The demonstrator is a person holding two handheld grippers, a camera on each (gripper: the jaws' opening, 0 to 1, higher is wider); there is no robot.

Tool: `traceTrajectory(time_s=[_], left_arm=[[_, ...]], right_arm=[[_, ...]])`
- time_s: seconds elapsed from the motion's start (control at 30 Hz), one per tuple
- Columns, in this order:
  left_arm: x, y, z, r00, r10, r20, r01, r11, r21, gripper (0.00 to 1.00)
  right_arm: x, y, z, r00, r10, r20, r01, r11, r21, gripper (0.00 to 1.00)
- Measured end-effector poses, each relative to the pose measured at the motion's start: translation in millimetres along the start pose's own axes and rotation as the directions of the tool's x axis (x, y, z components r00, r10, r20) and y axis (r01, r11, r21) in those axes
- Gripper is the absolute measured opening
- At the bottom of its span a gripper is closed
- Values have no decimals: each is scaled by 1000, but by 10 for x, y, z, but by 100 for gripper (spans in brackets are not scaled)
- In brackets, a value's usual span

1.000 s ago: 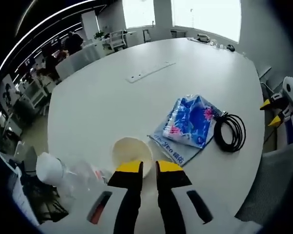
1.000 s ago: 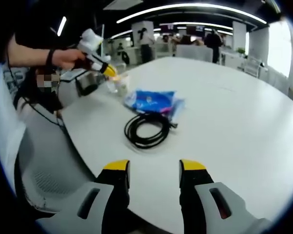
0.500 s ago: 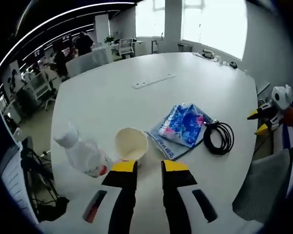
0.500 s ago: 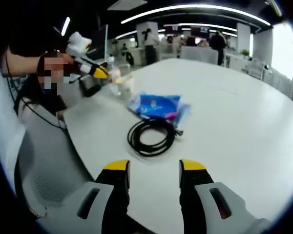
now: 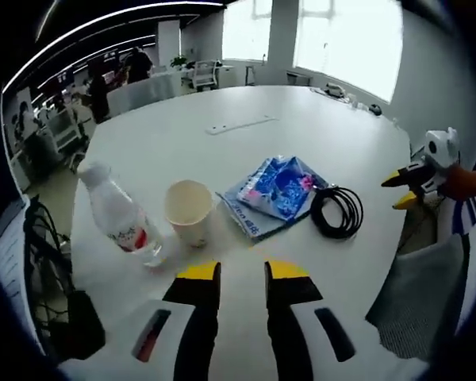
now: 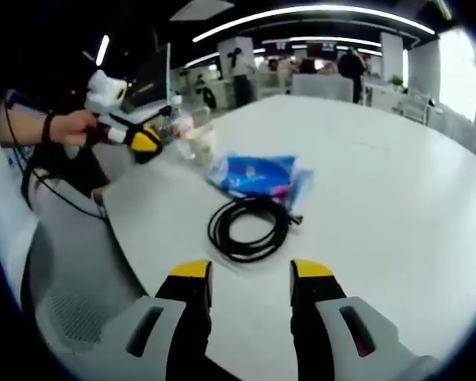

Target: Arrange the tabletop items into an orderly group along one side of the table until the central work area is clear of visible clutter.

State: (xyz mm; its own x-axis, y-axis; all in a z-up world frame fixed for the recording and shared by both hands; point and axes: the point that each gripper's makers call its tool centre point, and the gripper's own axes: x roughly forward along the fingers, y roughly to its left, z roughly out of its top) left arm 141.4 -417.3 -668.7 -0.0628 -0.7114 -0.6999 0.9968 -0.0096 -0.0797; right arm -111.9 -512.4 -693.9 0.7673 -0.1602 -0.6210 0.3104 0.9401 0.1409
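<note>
both grippers, left gripper [image 5: 230, 271] and right gripper [image 6: 243, 271], open and empty; cable coil [image 6: 250, 228] at 12 o'clock: pinch one loop low.

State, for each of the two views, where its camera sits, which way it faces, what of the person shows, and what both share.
Left gripper view: rides the left tongs, facing bottle, paper cup; a hand holds the right tongs.
Right gripper view: rides the right tongs, facing black cable; a hand grips the left tongs.
Shared: blue packet, cable, white table.
</note>
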Motion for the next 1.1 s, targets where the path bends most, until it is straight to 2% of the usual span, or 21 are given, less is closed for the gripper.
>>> traceTrajectory(time_s=[0.1, 0.43, 0.8, 1.1], left_arm=[[56, -87, -23, 1000, -16, -5, 16, 1000, -8, 21], [191, -343, 56, 999, -46, 10, 46, 999, -8, 21], [371, -595, -16, 997, -77, -13, 77, 997, -30, 22], [607, -848, -14, 993, -114, -40, 112, 992, -50, 26]], right_arm=[[25, -15, 8, 1000, -2, 7, 2, 1000, 12, 37], [87, -40, 42, 1000, 2, 13, -2, 999, 37, 36], [147, -64, 29, 1000, -6, 13, 5, 997, 73, 34], [291, -111, -4, 1000, -14, 15, 11, 989, 149, 33]])
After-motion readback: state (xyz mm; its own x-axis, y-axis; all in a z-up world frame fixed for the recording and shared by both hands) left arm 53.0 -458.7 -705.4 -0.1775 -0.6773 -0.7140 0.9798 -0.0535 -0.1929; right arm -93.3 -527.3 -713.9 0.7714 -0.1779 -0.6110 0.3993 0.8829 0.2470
